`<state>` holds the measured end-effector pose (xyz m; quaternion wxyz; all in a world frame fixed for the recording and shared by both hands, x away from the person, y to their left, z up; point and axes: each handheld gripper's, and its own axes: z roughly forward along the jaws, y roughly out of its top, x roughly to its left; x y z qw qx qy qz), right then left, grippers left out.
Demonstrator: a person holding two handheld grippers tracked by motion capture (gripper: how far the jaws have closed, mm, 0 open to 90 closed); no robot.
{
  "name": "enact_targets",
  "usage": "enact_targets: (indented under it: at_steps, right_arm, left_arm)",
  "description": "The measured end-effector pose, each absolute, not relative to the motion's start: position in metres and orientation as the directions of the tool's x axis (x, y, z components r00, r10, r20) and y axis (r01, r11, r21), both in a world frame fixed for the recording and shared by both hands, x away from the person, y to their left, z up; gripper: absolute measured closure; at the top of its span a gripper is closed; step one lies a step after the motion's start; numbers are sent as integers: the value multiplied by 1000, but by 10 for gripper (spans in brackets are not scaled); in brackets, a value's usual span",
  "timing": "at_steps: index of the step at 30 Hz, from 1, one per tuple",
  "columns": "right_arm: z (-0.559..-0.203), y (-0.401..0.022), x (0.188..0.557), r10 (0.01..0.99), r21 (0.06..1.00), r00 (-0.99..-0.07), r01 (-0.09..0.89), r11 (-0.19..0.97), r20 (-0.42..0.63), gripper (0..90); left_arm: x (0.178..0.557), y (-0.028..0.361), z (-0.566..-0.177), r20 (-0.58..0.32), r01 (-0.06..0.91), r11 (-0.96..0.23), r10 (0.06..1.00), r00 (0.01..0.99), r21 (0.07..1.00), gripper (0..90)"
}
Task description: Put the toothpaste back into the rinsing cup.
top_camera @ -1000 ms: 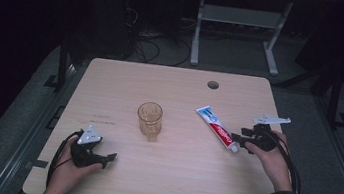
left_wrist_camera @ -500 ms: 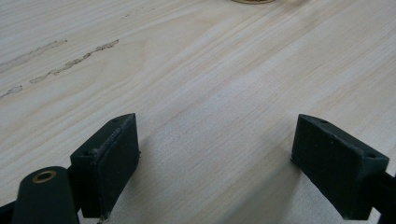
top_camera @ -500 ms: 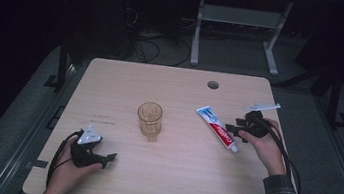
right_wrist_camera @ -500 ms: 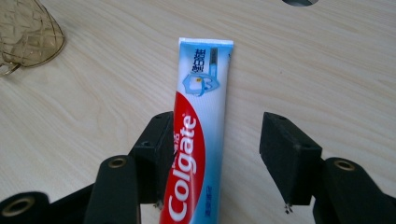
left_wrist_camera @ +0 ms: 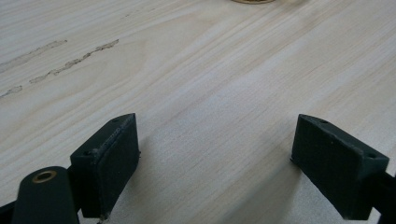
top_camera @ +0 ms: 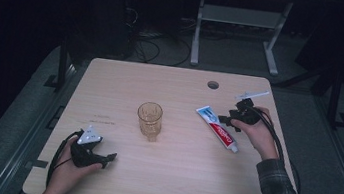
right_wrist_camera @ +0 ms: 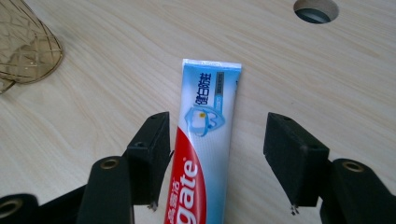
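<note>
My right claw (right_wrist_camera: 217, 163), jaws just opened wide, straddles the toothpaste tube (right_wrist_camera: 205, 140) unpinched; closing off-centre could skid it across the surface (top_camera: 174, 178). Left claw (left_wrist_camera: 215, 163) gapes empty.

A pale wood-grain tabletop (top_camera: 169, 177) with a round cable hole (top_camera: 213, 85) near its far edge carries an amber patterned glass (top_camera: 149, 119) at its centre and, to the right, a toothpaste tube (top_camera: 217, 128) lying flat and slantwise.

Your table (top_camera: 169, 177) is matt pale wood grain; your toothpaste tube (right_wrist_camera: 205, 140) glossy plastic; glass (top_camera: 149, 119) clear amber, ribbed; jaws matt black.
</note>
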<state>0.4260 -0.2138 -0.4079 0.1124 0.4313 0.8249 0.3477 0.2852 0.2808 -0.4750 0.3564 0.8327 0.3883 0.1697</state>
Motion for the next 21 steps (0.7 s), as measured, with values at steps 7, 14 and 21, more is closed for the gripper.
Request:
enact_targets:
  at_steps: [7, 14, 21]
  right_arm:
    - [-413, -197, 442, 780, 637, -615, 649, 416, 117, 378]
    - [-426, -183, 455, 777, 606, -617, 667, 434, 122, 365]
    - [-442, -176, 462, 778, 569, -617, 685, 456, 118, 357]
  left_arm:
    - [285, 281, -475, 5, 523, -446, 765, 644, 726, 139]
    - [285, 281, -475, 7, 521, -450, 762, 648, 725, 140]
    - [285, 281, -475, 5, 522, -447, 763, 647, 727, 140]
